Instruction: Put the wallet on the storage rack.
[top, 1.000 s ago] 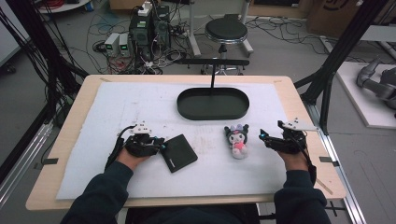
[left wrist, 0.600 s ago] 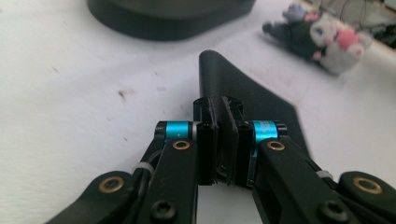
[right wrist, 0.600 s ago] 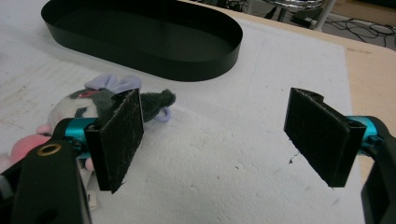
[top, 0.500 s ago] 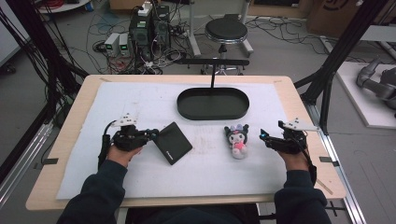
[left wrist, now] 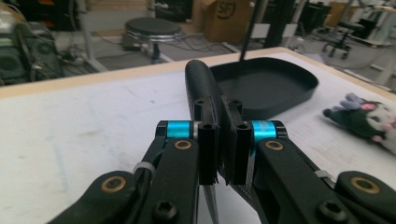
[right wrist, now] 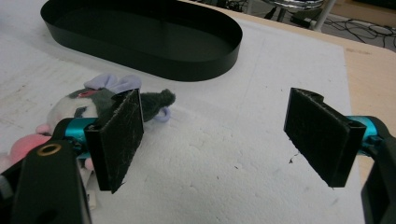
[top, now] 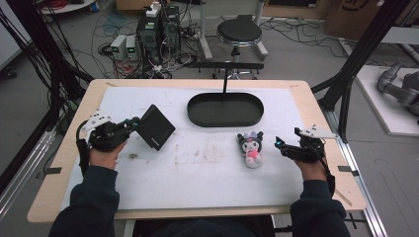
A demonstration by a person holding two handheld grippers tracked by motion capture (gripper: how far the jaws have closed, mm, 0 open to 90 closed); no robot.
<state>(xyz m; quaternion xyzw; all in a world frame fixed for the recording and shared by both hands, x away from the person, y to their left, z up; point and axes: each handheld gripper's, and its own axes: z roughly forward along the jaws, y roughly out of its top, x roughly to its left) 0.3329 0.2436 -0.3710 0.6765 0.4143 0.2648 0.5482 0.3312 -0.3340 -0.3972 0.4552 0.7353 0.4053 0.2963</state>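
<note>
Left gripper [top: 129, 124] at frame left: clenched on black wallet [top: 155, 127], lifted, tilted. Right gripper [right wrist: 212, 135] at right: released, beside plush toy [top: 251, 149]. Black tray [top: 225, 109] upper centre. Thin edge grip; could slip and drop.

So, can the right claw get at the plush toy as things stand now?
Probably yes: the right claw is open, and the plush toy lies on the table right beside it with nothing between them.
</note>
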